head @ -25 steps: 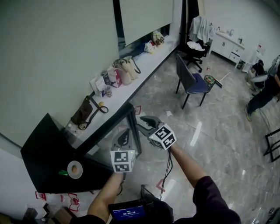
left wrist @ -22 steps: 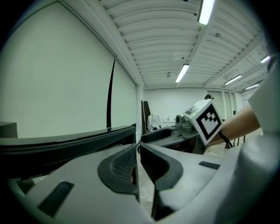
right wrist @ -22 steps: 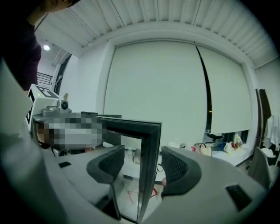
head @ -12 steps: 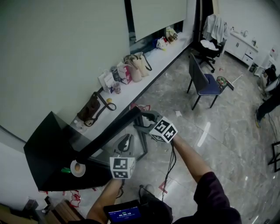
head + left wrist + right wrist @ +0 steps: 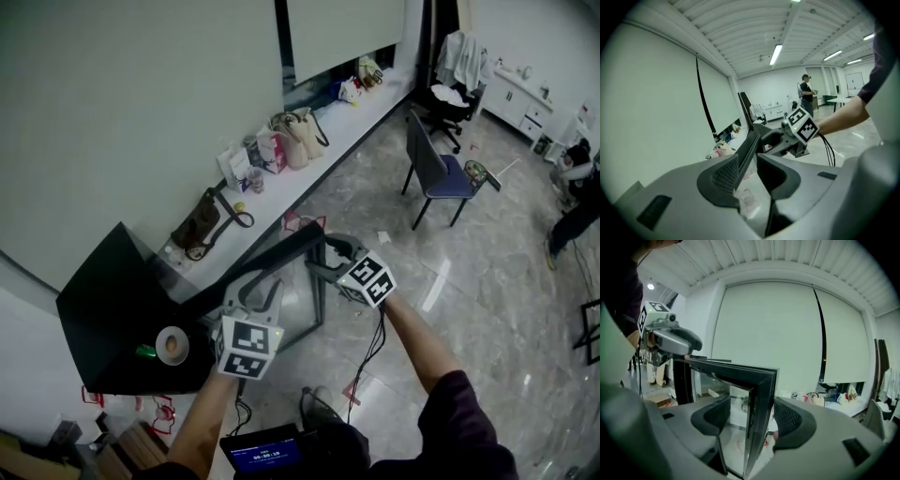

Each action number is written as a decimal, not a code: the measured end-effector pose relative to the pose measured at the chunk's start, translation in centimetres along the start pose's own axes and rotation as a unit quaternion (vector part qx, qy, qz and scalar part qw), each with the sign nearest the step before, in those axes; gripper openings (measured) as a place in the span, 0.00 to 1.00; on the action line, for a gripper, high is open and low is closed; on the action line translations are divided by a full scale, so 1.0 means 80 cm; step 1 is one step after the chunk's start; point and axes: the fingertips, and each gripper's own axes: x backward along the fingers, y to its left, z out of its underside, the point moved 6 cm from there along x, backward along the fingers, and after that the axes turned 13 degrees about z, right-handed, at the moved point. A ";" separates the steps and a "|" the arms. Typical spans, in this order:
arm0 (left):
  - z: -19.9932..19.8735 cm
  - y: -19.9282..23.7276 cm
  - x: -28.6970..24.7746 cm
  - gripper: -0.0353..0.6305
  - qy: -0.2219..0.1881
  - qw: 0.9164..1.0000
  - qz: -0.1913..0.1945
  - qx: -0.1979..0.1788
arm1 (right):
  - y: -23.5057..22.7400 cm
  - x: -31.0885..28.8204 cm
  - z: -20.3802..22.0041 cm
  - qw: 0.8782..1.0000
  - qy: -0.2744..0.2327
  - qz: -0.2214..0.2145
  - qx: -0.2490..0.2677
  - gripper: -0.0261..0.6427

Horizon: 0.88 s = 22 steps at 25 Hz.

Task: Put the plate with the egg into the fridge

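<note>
A white plate with a brown egg [image 5: 172, 345] sits on top of the black fridge [image 5: 103, 309] at the lower left. The fridge's glass door [image 5: 298, 298] stands open, its dark frame running out toward me. My left gripper [image 5: 255, 286] is shut on the door's top edge; in the left gripper view the frame [image 5: 749, 146] fills the gap between the jaws of the left gripper [image 5: 748, 164]. My right gripper [image 5: 328, 255] is at the door's outer end. In the right gripper view the right gripper [image 5: 751, 416] is open, its jaws wide on either side of the door corner [image 5: 761, 394] with gaps.
A long white ledge [image 5: 323, 141] with several bags [image 5: 295, 131] runs along the wall behind the fridge. A blue chair [image 5: 441, 176] stands on the marble floor, and a person [image 5: 577, 192] is at the far right. A small green item [image 5: 145, 352] lies beside the plate.
The fridge door has swung further out from the fridge. My right gripper's jaws have spread apart around the door's end. The left gripper has stayed on the top edge.
</note>
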 end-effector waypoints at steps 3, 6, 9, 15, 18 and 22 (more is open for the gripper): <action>-0.001 0.010 -0.003 0.18 0.051 0.998 0.029 0.004 | 0.009 0.025 0.004 1.000 0.010 0.018 0.004 0.47; 0.014 -0.006 -0.004 0.18 0.060 0.996 0.061 0.028 | 0.028 0.065 0.012 0.999 0.026 0.035 0.019 0.47; 0.024 -0.026 0.013 0.18 0.030 0.993 0.087 0.070 | 0.053 0.112 0.017 0.997 0.040 0.056 0.026 0.47; 0.029 -0.069 0.058 0.18 0.004 0.987 0.145 0.072 | 0.126 0.208 0.023 0.992 0.074 0.090 0.040 0.47; 0.036 -0.084 0.084 0.18 0.001 0.985 0.165 0.058 | 0.167 0.256 0.013 0.993 0.064 0.092 0.026 0.47; 0.049 -0.103 0.120 0.18 -0.015 0.980 0.188 0.064 | 0.207 0.330 -0.041 0.992 0.008 0.126 -0.008 0.47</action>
